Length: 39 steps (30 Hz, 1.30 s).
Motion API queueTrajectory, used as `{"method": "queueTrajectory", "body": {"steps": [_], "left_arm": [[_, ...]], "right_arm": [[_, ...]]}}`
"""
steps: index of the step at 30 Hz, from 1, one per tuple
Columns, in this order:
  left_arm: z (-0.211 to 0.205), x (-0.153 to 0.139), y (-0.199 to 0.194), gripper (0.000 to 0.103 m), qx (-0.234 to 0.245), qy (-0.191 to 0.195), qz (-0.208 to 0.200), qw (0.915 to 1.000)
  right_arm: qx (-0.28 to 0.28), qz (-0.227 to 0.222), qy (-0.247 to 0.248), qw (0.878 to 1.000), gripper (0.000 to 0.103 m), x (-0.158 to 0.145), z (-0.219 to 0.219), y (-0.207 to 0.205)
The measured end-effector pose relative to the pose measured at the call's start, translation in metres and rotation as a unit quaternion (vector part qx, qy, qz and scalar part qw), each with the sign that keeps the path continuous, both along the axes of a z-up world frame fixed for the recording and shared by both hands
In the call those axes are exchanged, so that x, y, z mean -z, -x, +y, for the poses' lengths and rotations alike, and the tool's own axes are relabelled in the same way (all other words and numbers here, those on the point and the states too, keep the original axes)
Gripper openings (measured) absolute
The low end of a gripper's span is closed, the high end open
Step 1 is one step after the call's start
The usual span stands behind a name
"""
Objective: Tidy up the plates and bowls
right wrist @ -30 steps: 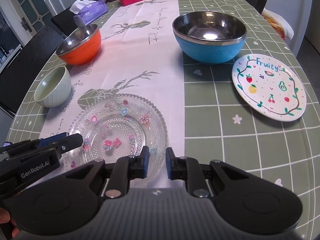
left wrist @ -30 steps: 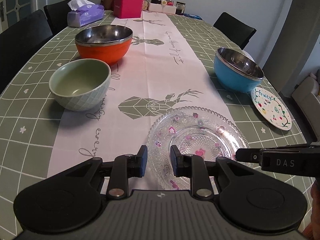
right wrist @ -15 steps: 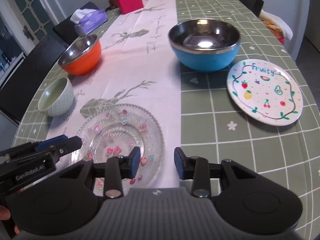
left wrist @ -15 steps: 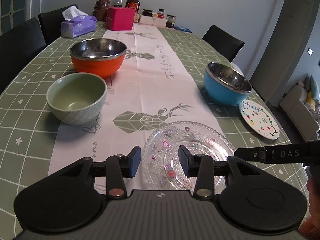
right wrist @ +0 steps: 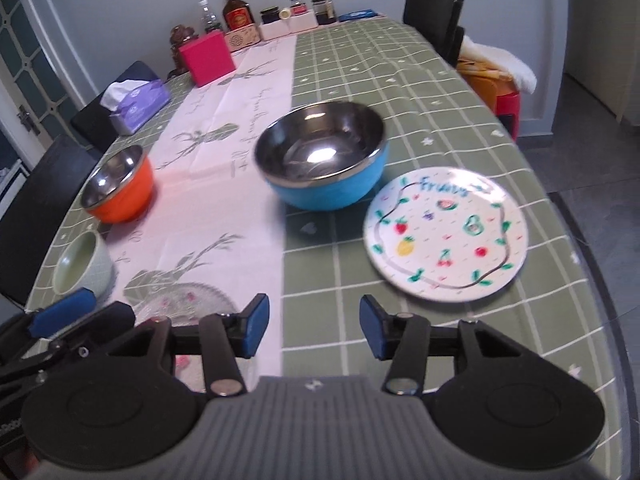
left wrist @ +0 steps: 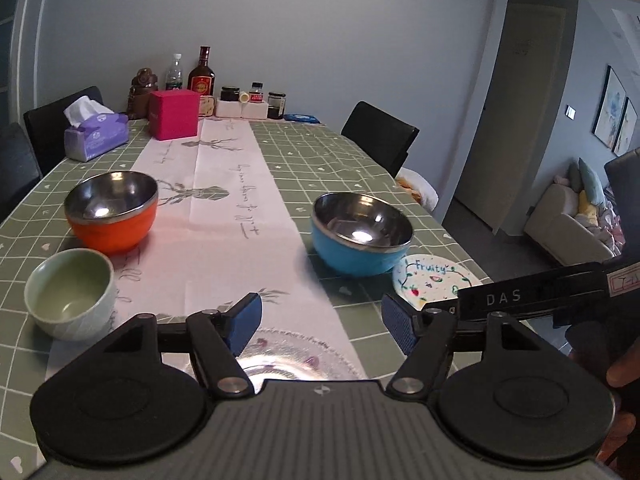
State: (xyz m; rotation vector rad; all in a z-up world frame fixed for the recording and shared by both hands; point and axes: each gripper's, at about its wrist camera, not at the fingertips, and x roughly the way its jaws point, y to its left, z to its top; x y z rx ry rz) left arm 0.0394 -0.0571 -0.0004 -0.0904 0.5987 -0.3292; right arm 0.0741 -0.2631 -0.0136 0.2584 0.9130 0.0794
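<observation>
My left gripper (left wrist: 322, 324) is open and empty, held above the near edge of a clear glass plate (left wrist: 296, 354). Beyond it stand a blue steel-lined bowl (left wrist: 360, 234), an orange steel-lined bowl (left wrist: 112, 210), a pale green bowl (left wrist: 70, 294) and a white "Fruity" plate (left wrist: 432, 280). My right gripper (right wrist: 314, 326) is open and empty, above the table in front of the Fruity plate (right wrist: 446, 232) and the blue bowl (right wrist: 324, 160). The orange bowl (right wrist: 120, 184), green bowl (right wrist: 82, 264) and glass plate (right wrist: 184, 300) lie to its left.
A tissue box (left wrist: 96, 134), a pink box (left wrist: 174, 114), bottles and jars (left wrist: 202, 76) stand at the table's far end. Black chairs (left wrist: 380, 134) flank the table. The green checked tablecloth (right wrist: 400, 92) has a white runner down the middle.
Both grippers have opened wide and tilted up, pulling back from the glass plate. The right gripper has swung right toward the Fruity plate.
</observation>
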Motion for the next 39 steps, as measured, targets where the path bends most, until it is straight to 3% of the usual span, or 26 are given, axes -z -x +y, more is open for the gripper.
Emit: {"method": "queueTrajectory", "body": {"steps": [6,11,17,21,24,28,32,39], "left_arm": [[-0.041,0.001,-0.027,0.076,0.035,0.032,0.036,0.9982],[-0.060,0.014,-0.058,0.066,0.055,0.068,0.088,0.9922],[-0.079,0.031,-0.083,0.054,0.056,0.051,0.126,0.9891],[-0.086,0.040,-0.096,0.046,0.051,0.061,0.144,0.9864],[-0.094,0.047,-0.103,0.044,0.043,0.058,0.152,0.9857],[-0.100,0.058,-0.107,0.042,0.018,0.045,0.163,0.9853],[-0.101,0.071,-0.111,0.042,0.002,0.050,0.169,0.9843],[-0.096,0.081,-0.118,0.041,-0.017,0.099,0.184,0.9777]], "right_arm": [[0.071,0.008,-0.002,0.997,0.050,0.002,-0.047,-0.016],[0.103,0.013,-0.003,0.995,0.050,0.008,-0.074,-0.025],[0.124,0.029,0.000,0.992,0.049,0.022,-0.105,-0.039],[0.142,0.046,-0.037,0.988,0.048,0.034,-0.125,-0.042],[0.152,0.052,-0.072,0.984,0.043,0.038,-0.135,-0.041],[0.164,0.051,-0.079,0.982,0.040,0.039,-0.139,-0.041],[0.172,0.056,-0.085,0.980,0.028,0.044,-0.144,-0.042],[0.195,0.065,-0.123,0.971,0.014,0.057,-0.162,-0.042]]}}
